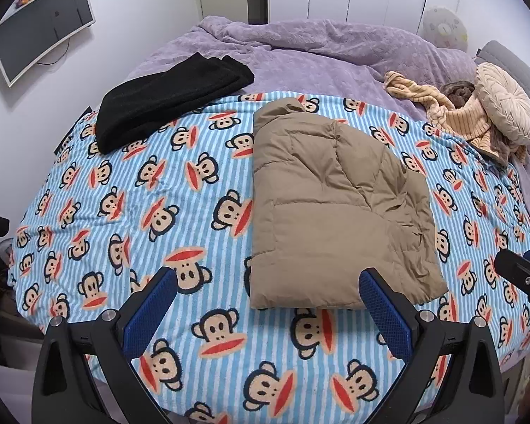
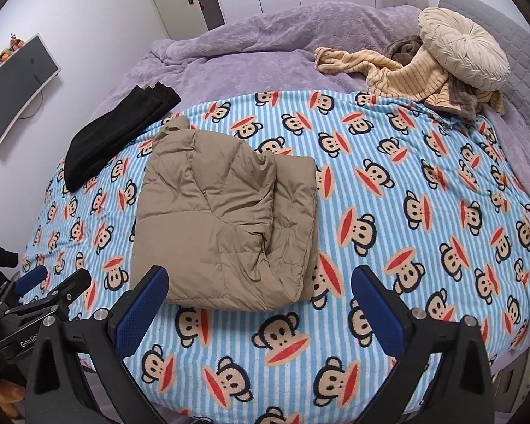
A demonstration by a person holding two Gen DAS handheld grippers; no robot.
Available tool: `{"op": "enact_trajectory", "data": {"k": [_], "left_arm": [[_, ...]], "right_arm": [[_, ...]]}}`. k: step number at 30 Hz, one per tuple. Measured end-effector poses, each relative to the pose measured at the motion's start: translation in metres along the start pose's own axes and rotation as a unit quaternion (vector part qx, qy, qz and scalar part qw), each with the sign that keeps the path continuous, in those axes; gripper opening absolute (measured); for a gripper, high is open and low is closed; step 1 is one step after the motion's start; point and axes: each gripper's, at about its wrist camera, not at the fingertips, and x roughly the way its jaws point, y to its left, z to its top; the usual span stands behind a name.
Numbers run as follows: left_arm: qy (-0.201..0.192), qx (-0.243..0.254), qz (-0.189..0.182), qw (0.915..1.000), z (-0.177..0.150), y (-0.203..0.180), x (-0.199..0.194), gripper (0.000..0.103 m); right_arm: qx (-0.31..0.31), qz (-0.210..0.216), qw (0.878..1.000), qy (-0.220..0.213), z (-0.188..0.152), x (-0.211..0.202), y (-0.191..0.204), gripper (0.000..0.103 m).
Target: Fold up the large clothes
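One folded tan quilted puffer jacket (image 1: 339,208) lies on my blue-and-white striped fleece blanket printed with monkey faces (image 1: 130,190), near the middle of the bed, its near edge just ahead of my tools. One folded black knit garment (image 1: 166,102) sits at the blanket's far left edge, well apart from the jacket. One heap of cream striped clothes (image 2: 399,70) lies at the far right, with one round pleated cream cushion (image 2: 463,49) on top. Behind all of it spreads a rumpled lilac plush duvet (image 1: 318,49).

My left gripper (image 1: 270,304) stands wide with nothing between its blue textured pads, above bare blanket by the jacket's near left corner. My right gripper (image 2: 261,304) is spread wide too, empty, just off the jacket's near edge. Open blanket runs wide to the jacket's right and toward me.
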Motion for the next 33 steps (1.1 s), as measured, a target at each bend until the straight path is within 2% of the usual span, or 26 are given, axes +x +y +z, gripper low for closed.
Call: {"op": "enact_trajectory", "data": {"k": [7,33], "left_arm": [[-0.003,0.001,0.004,1.0,0.0001,-0.0019,-0.0033,0.103],[-0.006,0.01,0.001,0.9999,0.0026,-0.0057,-0.0061,0.103]], "right_arm": [[-0.005,-0.006,1.0,0.016,-0.0001,0.002,0.0004,0.103],[-0.004,-0.008,1.0,0.016,-0.0012,0.0015,-0.0022,0.103]]}}
